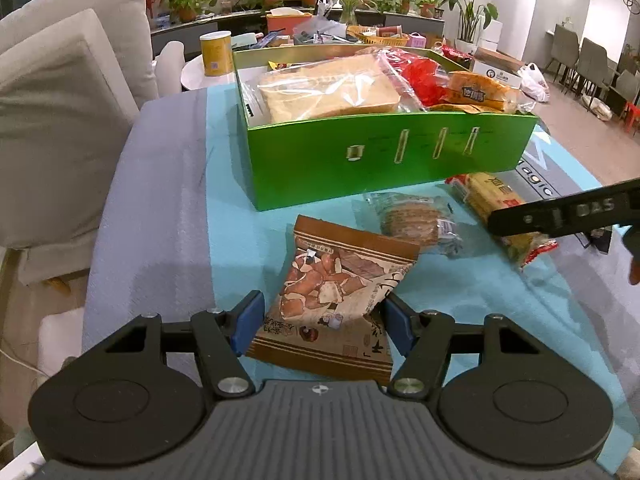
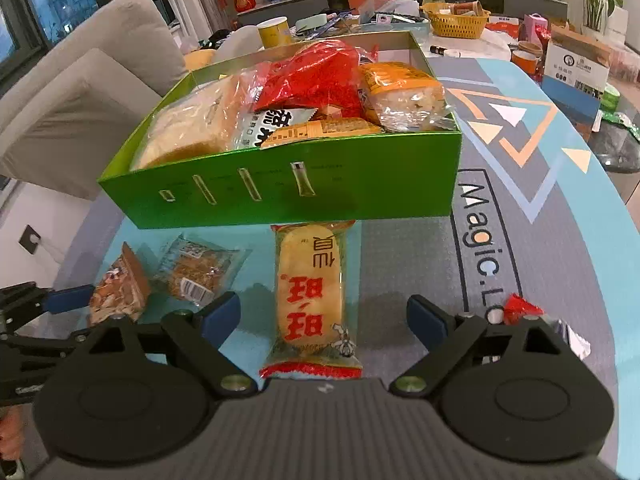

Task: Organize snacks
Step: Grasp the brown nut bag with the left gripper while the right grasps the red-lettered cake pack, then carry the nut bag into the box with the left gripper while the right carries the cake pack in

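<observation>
Right in front of the green box [image 1: 384,160], three snacks lie on the mat [image 1: 240,240]. Nearest the left gripper [image 1: 322,318] is the brown pack [image 1: 340,292] — its lower half sits between the blue pads [image 1: 249,320], both of which touch its sides, so the jaws are clamped on it. Just beyond it, closer to the box, lies the clear cookie pack [image 1: 416,218]. The yellow cracker pack [image 2: 311,292] lies with its far end touching the box's front wall, its near end between the right gripper [image 2: 324,316] pads — the jaws stand wide apart, touching nothing. Inside the box sit a bread bag [image 1: 324,88], a red bag [image 2: 312,76] and an orange pack [image 2: 404,88], piled above the rim.
</observation>
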The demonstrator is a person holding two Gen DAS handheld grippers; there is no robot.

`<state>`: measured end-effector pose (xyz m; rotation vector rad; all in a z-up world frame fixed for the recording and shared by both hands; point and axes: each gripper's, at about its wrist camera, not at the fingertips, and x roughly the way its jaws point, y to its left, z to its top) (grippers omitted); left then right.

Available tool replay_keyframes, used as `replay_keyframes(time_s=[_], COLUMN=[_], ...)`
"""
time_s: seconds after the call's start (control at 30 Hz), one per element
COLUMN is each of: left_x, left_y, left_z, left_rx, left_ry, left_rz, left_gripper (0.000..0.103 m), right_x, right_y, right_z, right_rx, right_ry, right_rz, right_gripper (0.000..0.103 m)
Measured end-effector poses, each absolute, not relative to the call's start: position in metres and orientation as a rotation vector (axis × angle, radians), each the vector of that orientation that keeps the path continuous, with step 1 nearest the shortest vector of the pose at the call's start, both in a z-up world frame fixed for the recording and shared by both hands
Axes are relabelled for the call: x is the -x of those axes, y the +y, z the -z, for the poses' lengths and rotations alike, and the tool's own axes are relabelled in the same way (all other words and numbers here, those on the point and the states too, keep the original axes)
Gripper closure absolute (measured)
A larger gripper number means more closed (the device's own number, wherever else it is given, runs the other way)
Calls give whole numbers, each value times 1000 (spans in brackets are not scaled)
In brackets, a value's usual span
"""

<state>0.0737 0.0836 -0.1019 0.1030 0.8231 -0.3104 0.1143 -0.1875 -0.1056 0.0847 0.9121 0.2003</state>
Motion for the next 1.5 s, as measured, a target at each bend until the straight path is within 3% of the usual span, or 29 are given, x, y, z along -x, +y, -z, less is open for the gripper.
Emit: replay_keyframes(time_s=[0.1,0.17,0.23,0.3,0.33,0.5,0.6,0.67,0.73,0.9,1.0,1.13,1.5], left_x=[-70,-67,-65,-64,-62,-58,-57,-57,-56,-64,-75,-77,-60], left_y=[79,77,75,74,73,71,70,67,65,63,60,59,58], left_z=[101,99,97,94,92,87,87,89,91,99,106,105,50], left_rx=[-111,-114,-114,-111,-110,-107,-107,-120,-131,-167,-166,-130,-104], left_ry=[817,812,808,803,800,790,811,822,822,840,866,834,691], left_rz=[308,310,314,316,316,321,330,321,300,262,283,305,331], left_gripper=[44,46,48,49,51,62,60,52,29,27,28,50,51], right_x=[-117,-117,-117,-116,-115,-108,-100,-96,-92,-88,-88,-89,-84], right_y=[-183,-180,-177,-179,-181,-188,-188,-190,-191,-195,-197,-197,-194], right_z=[108,108,107,106,105,101,92,87,84,82,83,84,58], right_rx=[-55,-25,25,21,5,-57,-63,-66,-65,-80,-88,-86,-88], right_ry=[906,892,874,873,875,870,849,837,828,825,830,832,769], right_rz=[-193,-185,-166,-173,-179,-207,-220,-230,-234,-238,-234,-236,-278], right_gripper=[9,16,42,57,58,59,59,59,59,59,59,59,59])
